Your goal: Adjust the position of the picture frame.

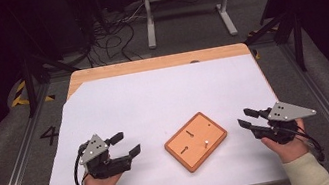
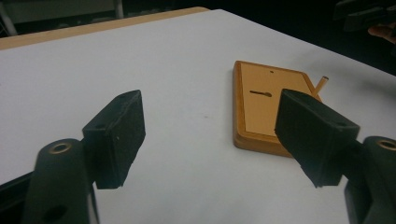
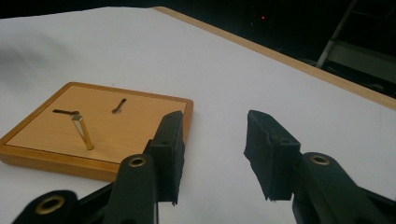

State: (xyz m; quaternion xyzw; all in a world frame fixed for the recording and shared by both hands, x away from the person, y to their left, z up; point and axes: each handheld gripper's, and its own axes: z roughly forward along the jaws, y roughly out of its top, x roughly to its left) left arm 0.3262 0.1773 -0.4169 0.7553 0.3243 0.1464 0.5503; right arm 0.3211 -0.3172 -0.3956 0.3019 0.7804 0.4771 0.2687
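Note:
A small wooden board (image 1: 196, 141) lies on the white sheet at the table's front middle, with two keyhole slots and a small hole in its face. One brass peg (image 3: 83, 132) stands tilted in the board (image 3: 88, 128). My left gripper (image 1: 125, 144) rests to the board's left, open and empty, jaws pointing right toward it. My right gripper (image 1: 245, 118) sits to the board's right, open and empty, jaws pointing left. In the left gripper view the board (image 2: 261, 100) lies ahead at right, behind the right jaw, the peg (image 2: 321, 84) poking up past it.
The white sheet (image 1: 153, 99) covers most of the wooden table (image 1: 157, 63), with a strip of bare wood at the back. Beyond the table are cables on the floor and a white metal stand (image 1: 185, 3). Dark frame rails run along both sides.

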